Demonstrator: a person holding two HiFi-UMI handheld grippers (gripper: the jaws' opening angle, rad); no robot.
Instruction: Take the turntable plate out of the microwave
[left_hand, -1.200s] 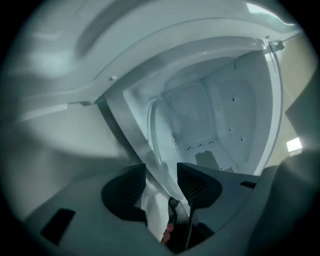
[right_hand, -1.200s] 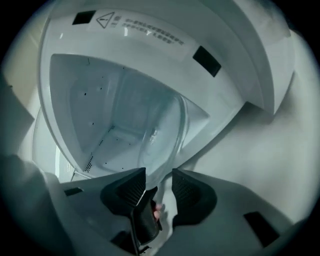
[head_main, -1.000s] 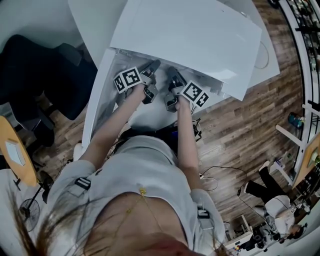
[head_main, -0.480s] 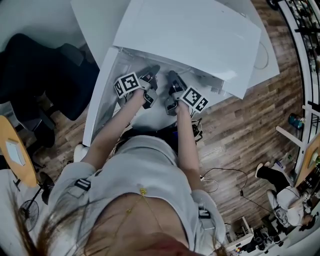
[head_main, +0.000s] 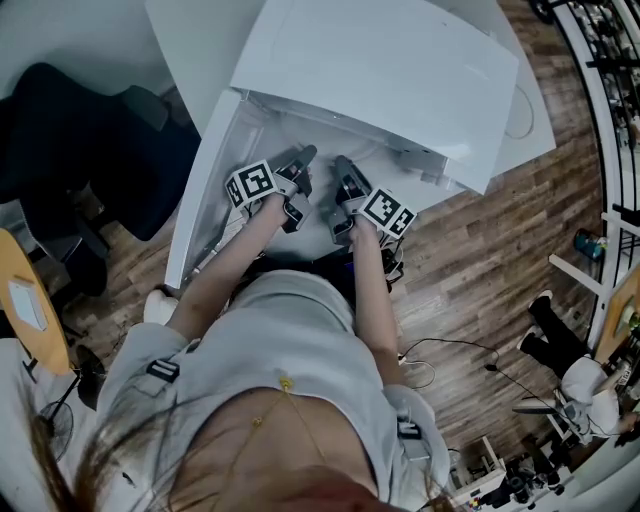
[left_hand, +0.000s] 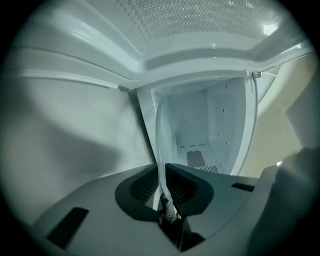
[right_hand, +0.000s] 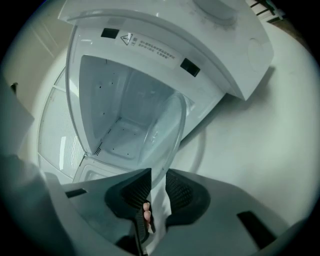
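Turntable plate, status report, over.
Left hand-held gripper jaws just closed onto turntable plate rim; right hand-held gripper clamped on it too. Plate at microwave mouth, door open, nothing blocking.

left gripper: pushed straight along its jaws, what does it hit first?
Likely the back wall of the microwave. The left gripper, whose jaws have just been closing on the rim of the turntable plate, points inside it, and nothing else shows in that line. Depth is hard to judge.

You've got a clear, faintly bluish glass turntable plate (right_hand: 167, 132) before the white microwave (head_main: 380, 70), dark grey cross-hatched pads (right_hand: 181, 192) on the right claw (right_hand: 158, 176), black-and-white square markers (head_main: 252, 184) mid-frame, and brown wood-plank floor (head_main: 480, 260) at the right.
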